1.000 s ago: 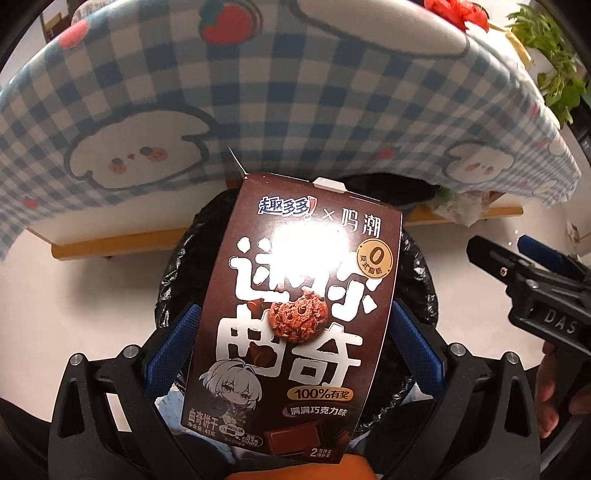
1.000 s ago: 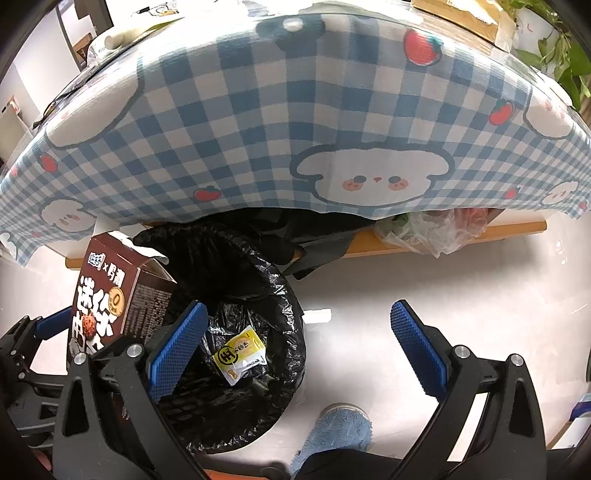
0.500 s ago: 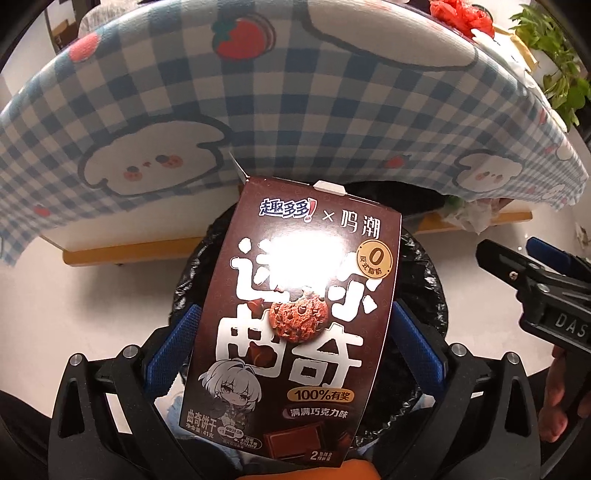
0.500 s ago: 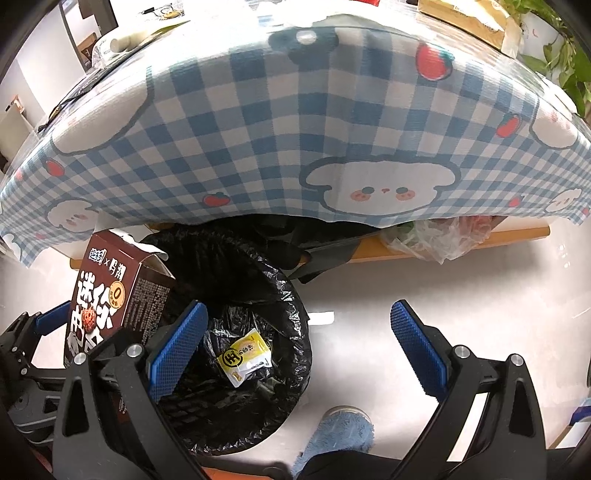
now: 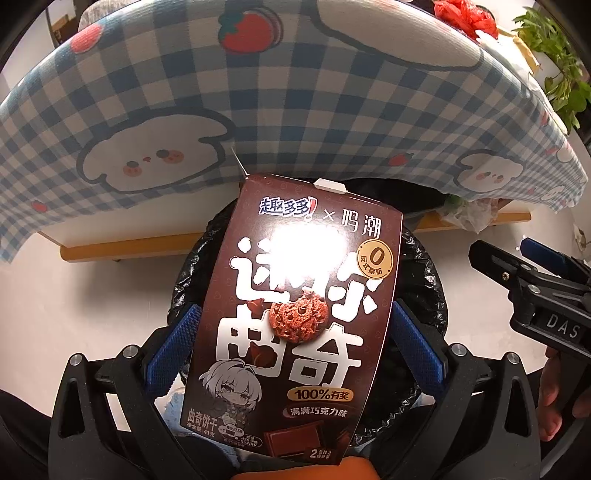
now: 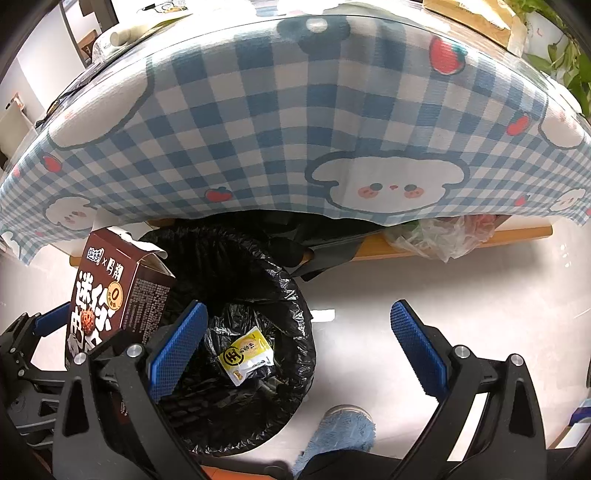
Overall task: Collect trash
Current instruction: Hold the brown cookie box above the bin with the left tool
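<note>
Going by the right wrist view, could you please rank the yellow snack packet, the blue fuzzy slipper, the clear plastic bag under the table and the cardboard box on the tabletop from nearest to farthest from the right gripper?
1. Blue fuzzy slipper: on the floor, just below the right gripper.
2. Yellow snack packet: inside the black-lined bin, left of centre.
3. Clear plastic bag: under the table edge, right.
4. Cardboard box: on the tabletop, far right.

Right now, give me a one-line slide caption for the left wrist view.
Left gripper holds a brown cookie box above the black-lined trash bin, ready to drop.
</note>
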